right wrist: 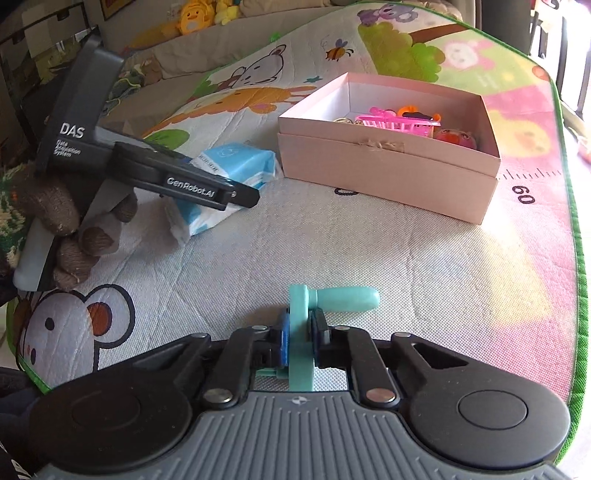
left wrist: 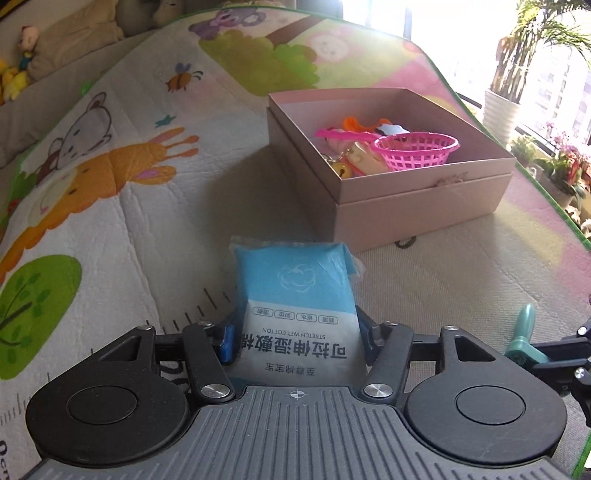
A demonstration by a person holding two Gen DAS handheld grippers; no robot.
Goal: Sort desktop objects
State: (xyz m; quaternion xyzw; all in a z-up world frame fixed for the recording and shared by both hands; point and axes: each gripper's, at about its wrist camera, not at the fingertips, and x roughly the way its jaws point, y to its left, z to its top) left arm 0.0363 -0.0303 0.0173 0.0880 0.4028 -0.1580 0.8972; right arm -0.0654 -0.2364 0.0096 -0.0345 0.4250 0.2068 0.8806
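My left gripper (left wrist: 295, 332) is shut on a blue and white pack of cotton wipes (left wrist: 295, 291), held just above the play mat, short of the pink box (left wrist: 424, 206). The pack also shows in the right wrist view (right wrist: 236, 166) with the left gripper (right wrist: 236, 194) on it. My right gripper (right wrist: 299, 332) is shut on a teal plastic crank handle (right wrist: 306, 332) whose grip sticks out to the right. The teal handle also shows at the right edge of the left wrist view (left wrist: 524, 332). The open box (right wrist: 388, 173) holds a pink toy basket (left wrist: 417, 151) and several small toys.
The cartoon play mat (left wrist: 110, 221) has a green border (right wrist: 580, 295) at its right edge. Plush toys (right wrist: 199, 14) lie beyond the mat's far side. Potted plants (left wrist: 509, 92) stand by the bright window at the right.
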